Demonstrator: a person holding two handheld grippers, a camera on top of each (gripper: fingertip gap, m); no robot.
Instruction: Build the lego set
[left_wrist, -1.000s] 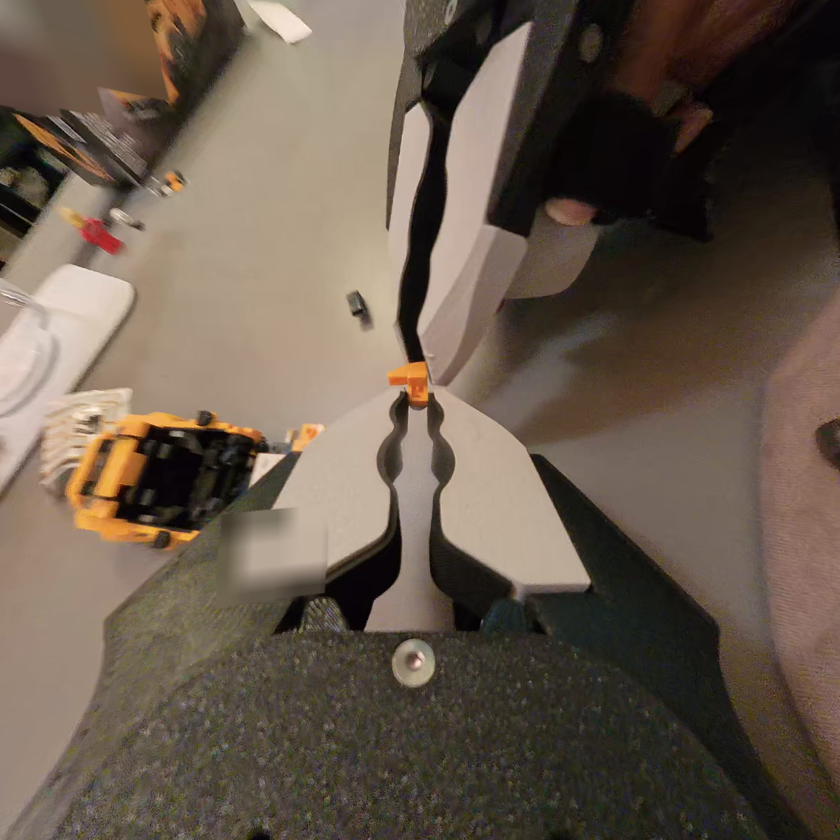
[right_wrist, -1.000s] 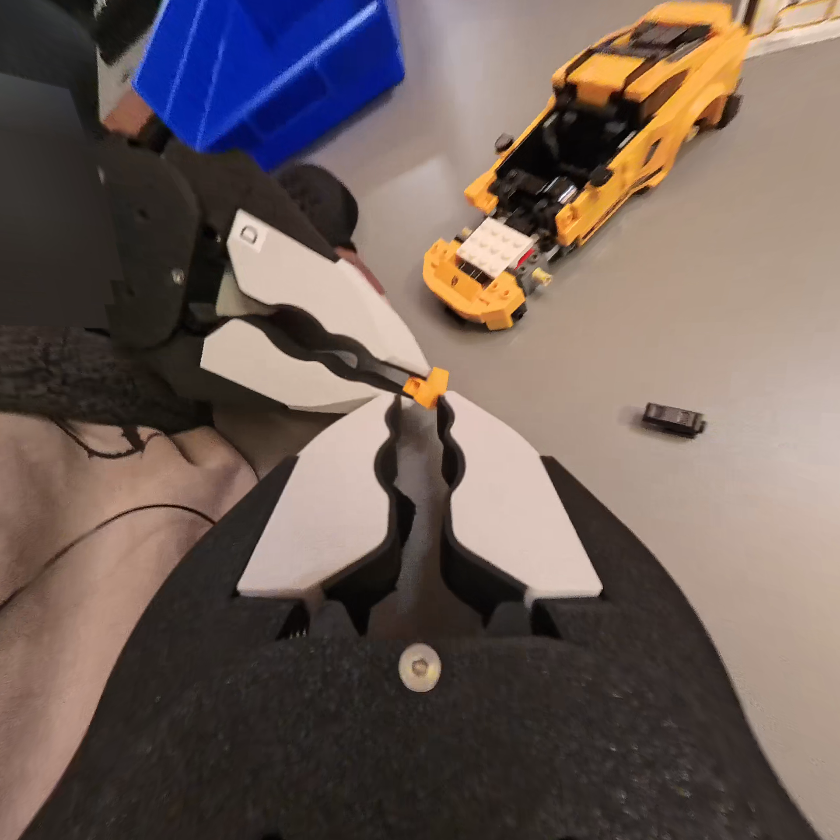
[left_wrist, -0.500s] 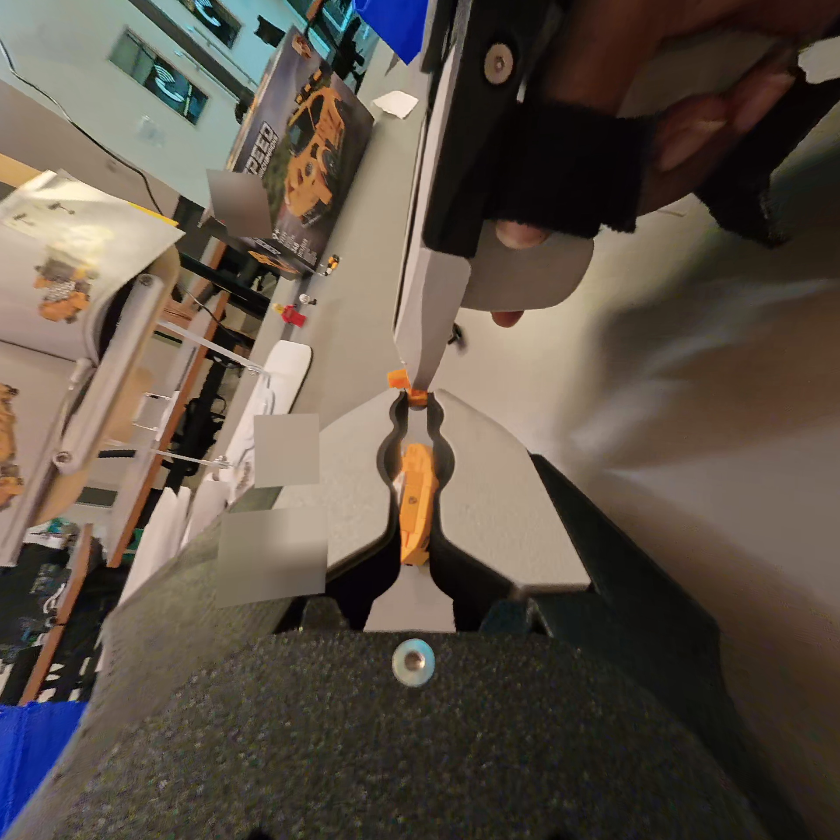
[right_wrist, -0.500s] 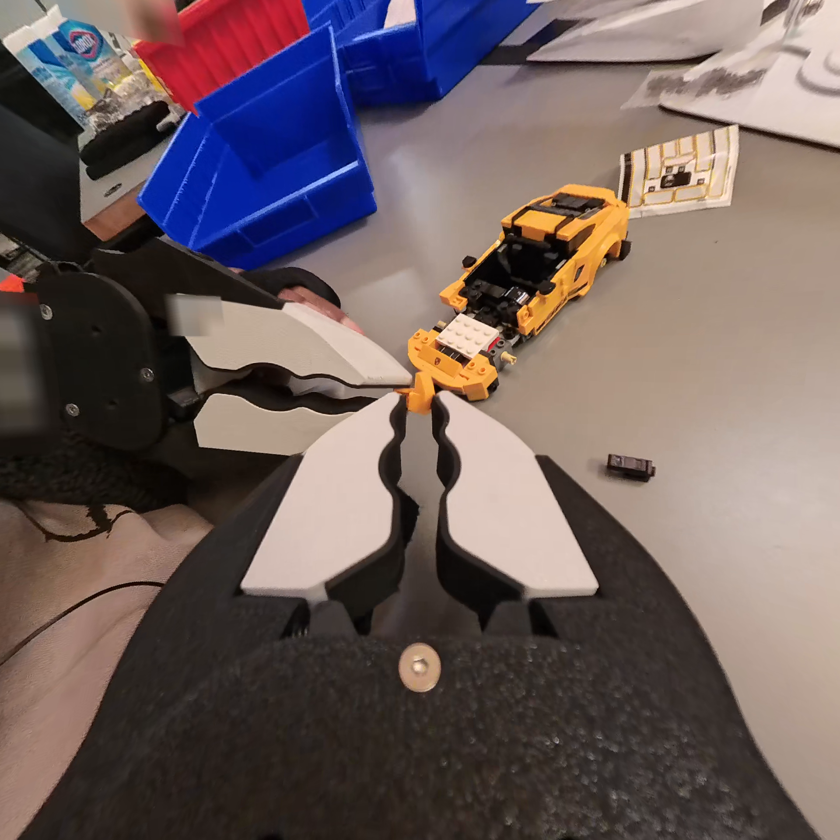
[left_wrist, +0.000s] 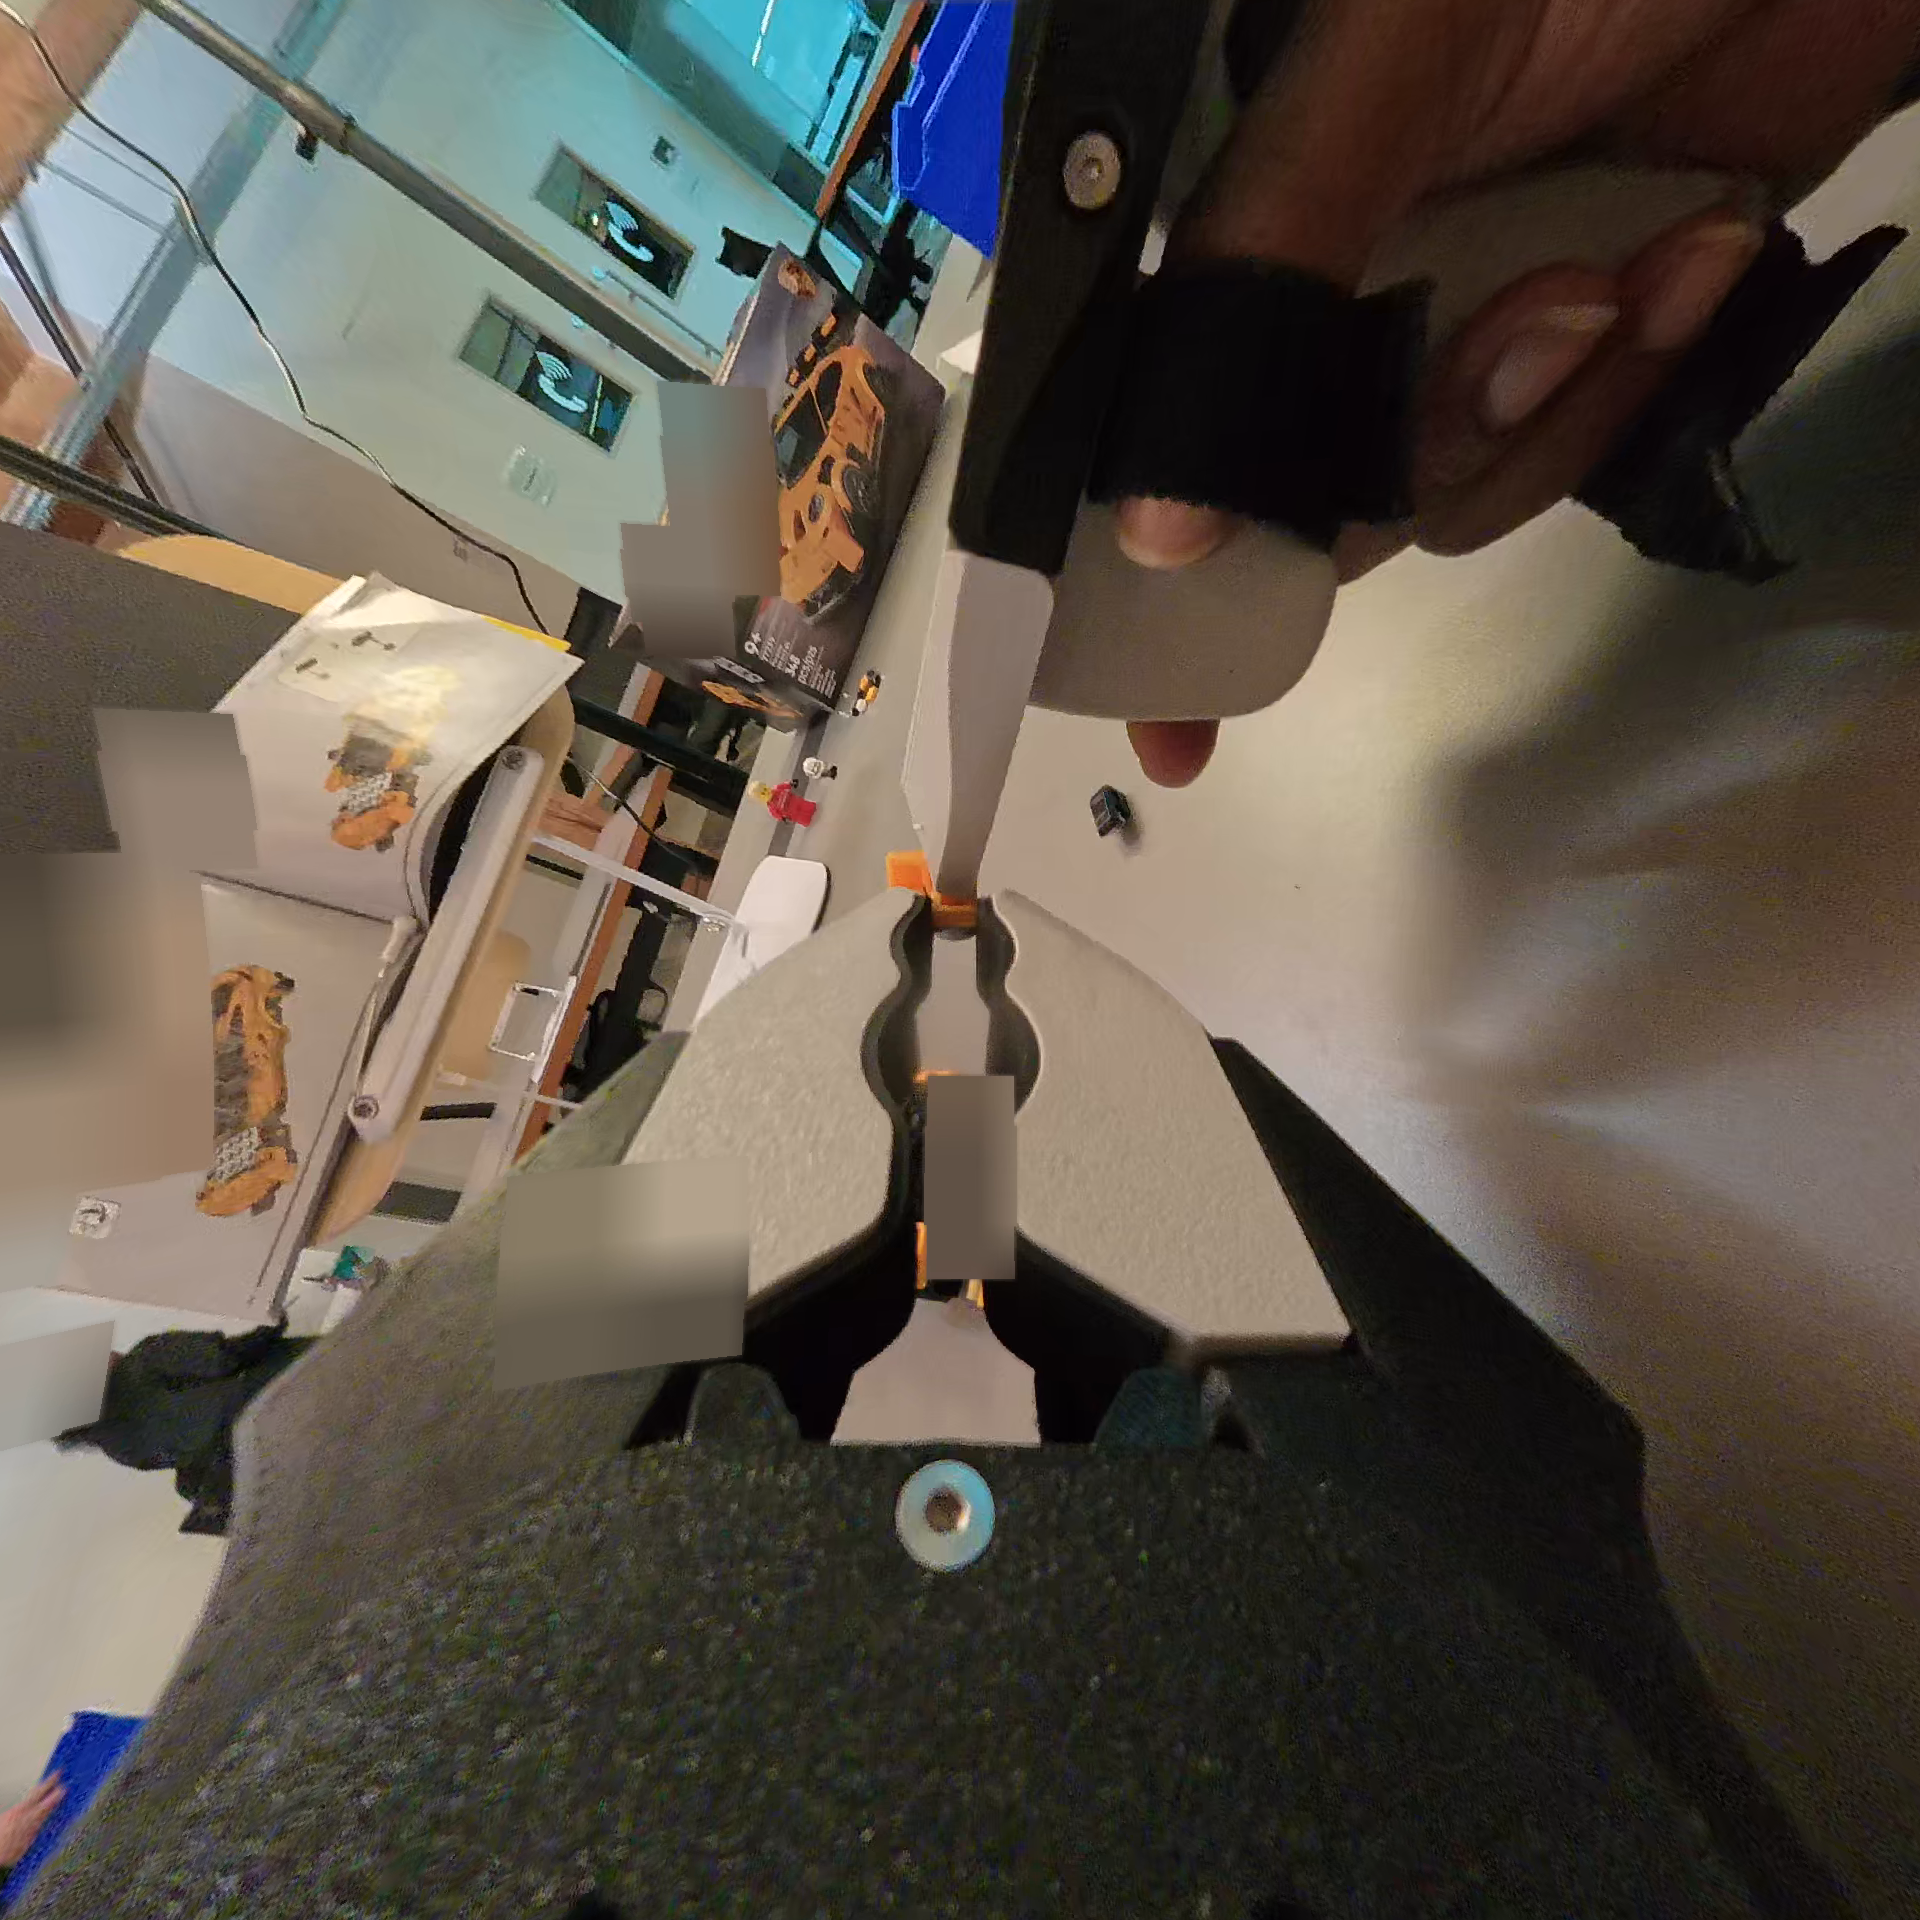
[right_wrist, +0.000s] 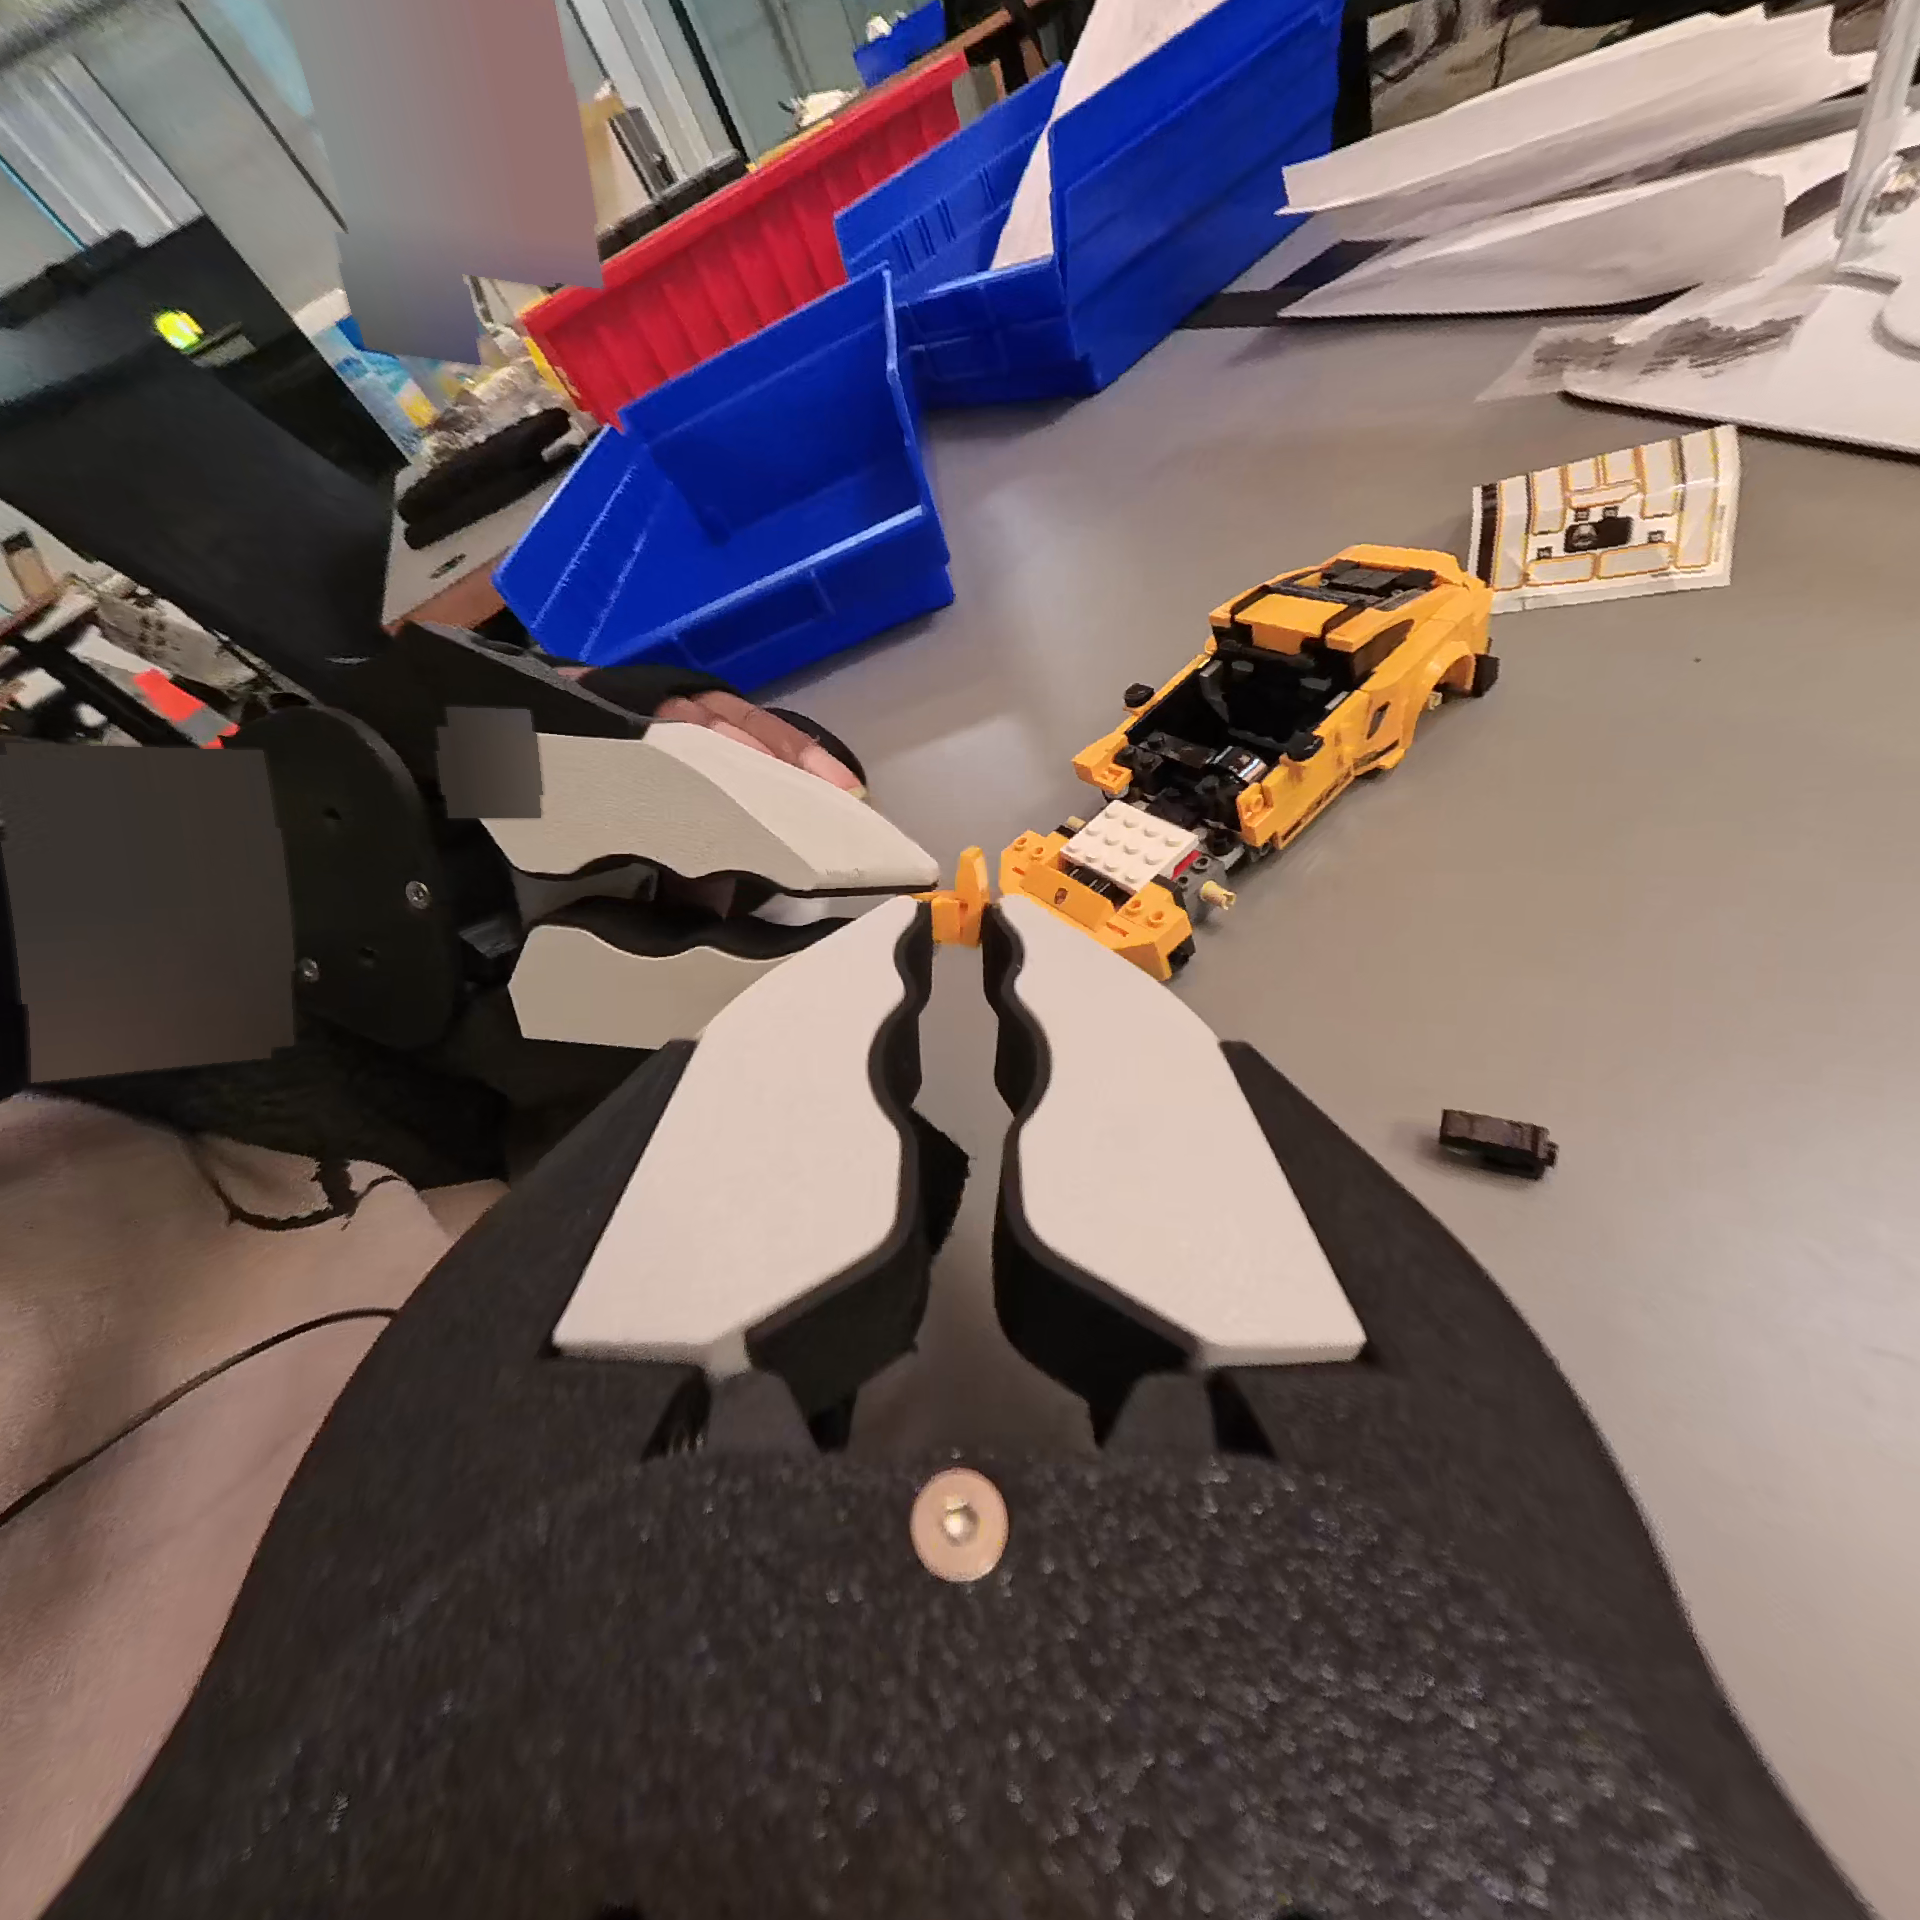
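left gripper (left_wrist: 951, 914) pinching orange piece (left_wrist: 951, 912) | right gripper (right_wrist: 958, 920) clamping same piece for mid-air mating | orange car (right_wrist: 1268, 748) waiting on table (right_wrist: 1558, 935)

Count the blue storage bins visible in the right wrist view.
2: the nearer blue bin behind the left gripper, and the farther blue bin beside the red bin. More may be hidden.

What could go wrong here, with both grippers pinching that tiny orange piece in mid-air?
1. The left gripper and right gripper hold the small orange piece only at their very tips; it could slip or pop out.
2. If dropped, it may bounce across the grey table.
3. The yellow car sits close behind; a lurch might knock it.
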